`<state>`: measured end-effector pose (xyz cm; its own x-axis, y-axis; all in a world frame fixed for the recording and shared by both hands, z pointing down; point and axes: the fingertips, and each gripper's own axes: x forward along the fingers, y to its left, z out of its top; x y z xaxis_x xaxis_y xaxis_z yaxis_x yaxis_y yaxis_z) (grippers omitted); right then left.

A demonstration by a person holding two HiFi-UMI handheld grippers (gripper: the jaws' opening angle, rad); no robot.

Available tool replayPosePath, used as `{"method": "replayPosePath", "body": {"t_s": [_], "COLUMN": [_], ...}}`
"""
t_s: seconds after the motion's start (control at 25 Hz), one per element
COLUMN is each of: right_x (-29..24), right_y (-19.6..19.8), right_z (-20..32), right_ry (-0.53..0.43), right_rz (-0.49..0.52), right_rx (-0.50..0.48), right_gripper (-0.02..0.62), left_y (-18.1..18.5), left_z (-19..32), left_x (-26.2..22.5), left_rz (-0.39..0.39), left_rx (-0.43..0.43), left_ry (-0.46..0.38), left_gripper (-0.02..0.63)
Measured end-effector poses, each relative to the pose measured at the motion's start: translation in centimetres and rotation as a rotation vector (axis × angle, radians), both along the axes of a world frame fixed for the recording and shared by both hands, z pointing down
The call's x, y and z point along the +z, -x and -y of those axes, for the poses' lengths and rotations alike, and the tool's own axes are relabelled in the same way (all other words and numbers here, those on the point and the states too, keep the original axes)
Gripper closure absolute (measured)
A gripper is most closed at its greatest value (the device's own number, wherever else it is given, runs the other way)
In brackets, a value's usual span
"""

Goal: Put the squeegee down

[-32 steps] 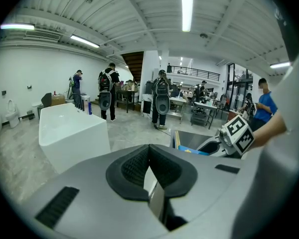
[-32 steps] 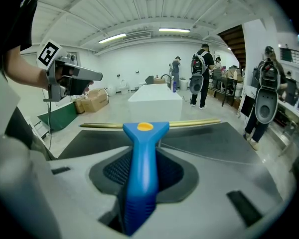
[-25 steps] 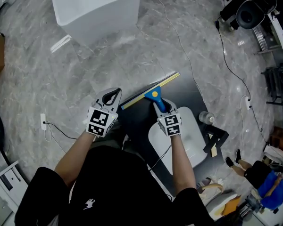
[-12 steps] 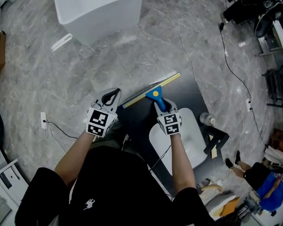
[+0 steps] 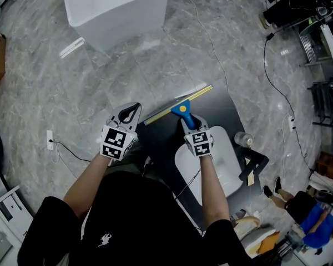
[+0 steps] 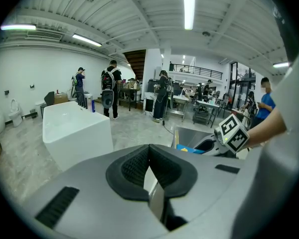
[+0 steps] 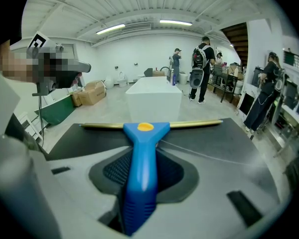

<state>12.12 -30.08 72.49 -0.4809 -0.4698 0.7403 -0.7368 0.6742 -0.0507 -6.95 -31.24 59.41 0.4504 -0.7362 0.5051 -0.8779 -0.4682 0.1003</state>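
Note:
The squeegee has a blue handle [image 5: 183, 113] and a long brass-coloured blade [image 5: 177, 105]. My right gripper [image 5: 188, 125] is shut on the handle, which runs up between its black pads [image 7: 114, 171] in the right gripper view. The blade [image 7: 189, 124] lies along the far edge of a dark flat panel [image 5: 216, 112]; I cannot tell whether it touches it. My left gripper [image 5: 129, 115] hovers left of the panel, over the grey floor. It is shut, with nothing held. Its pads [image 6: 132, 168] meet in the left gripper view.
A white rectangular tub [image 5: 114, 10] stands on the marble floor beyond the panel. A thin cable [image 5: 213, 51] runs across the floor. A white rounded seat [image 5: 225, 162] and a small bottle [image 5: 243, 139] lie right of my right arm. Several people [image 6: 108, 86] stand far off.

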Motion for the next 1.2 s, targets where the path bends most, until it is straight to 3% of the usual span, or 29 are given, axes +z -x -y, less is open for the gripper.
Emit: {"method": "replayPosePath", "body": {"t_s": [0.2, 0.4, 0.56, 0.88, 1.2], "right_x": [0.1, -1.1, -3.8, -9.9, -15.0], "right_y": [-0.1, -0.5, -1.3, -3.4, -6.7], "right_z": [-0.1, -0.7, -2.2, -6.1, -10.9], "right_ry": [-0.003, -0.023, -0.061, -0.147, -0.241], "right_rz": [-0.003, 0.030, 0.061, 0.169, 0.239], "right_rx": [0.000, -0.009, 0.001, 0.102, 0.222], "right_gripper": [0.460, 0.364, 0.362, 0.365, 0.528], "left_y": [-0.4, -0.8, -1.7, -4.7, -7.2], "left_z": [-0.7, -2.0, -3.4, -6.9, -11.6], "left_x": [-0.3, -1.4, -3.0, -6.2, -9.6], "left_rz": [-0.004, -0.006, -0.052, -0.057, -0.072], "left_rx": [0.002, -0.001, -0.018, 0.008, 0.040], "left_ry": [-0.008, -0.031, -0.043, -0.124, -0.193], "left_gripper": [0.601, 0.601, 0.601, 0.601, 0.601]}}
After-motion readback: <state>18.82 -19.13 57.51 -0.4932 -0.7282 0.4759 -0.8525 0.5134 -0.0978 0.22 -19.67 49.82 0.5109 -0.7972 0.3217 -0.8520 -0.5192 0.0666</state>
